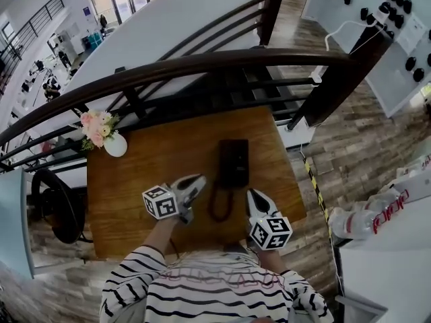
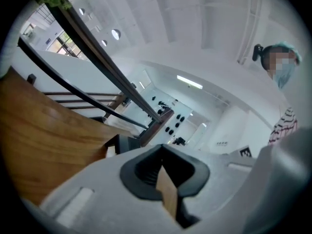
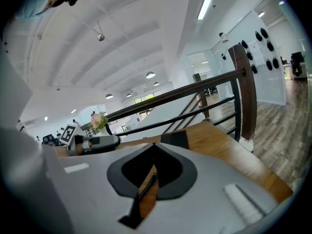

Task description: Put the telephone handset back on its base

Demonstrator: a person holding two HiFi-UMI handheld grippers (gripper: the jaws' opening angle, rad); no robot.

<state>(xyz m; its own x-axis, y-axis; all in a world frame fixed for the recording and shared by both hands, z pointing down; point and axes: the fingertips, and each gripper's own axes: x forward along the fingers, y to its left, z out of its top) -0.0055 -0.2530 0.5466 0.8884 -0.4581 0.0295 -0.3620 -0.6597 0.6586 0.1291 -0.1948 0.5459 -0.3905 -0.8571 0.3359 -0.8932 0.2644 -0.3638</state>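
Note:
A black telephone [image 1: 234, 161] lies on the wooden table [image 1: 148, 160], and I cannot separate its handset from its base. Its coiled cord [image 1: 219, 207] loops toward me between the two grippers. My left gripper [image 1: 199, 180] rests on the table just left of the cord, shut with nothing between its tips [image 2: 162, 150]. On the cord's right, my right gripper [image 1: 252, 194] also rests low, shut and empty [image 3: 155, 147]. The right gripper view shows the telephone [image 3: 174, 139] just beyond the tips. The cord [image 3: 145, 191] is visible through the gap under them.
A white vase of pink flowers [image 1: 104, 134] stands at the table's far left corner. A dark curved railing [image 1: 202, 66] runs right behind the table. A black chair [image 1: 57, 204] sits to the left. White shelves with bottles [image 1: 367, 217] stand at the right.

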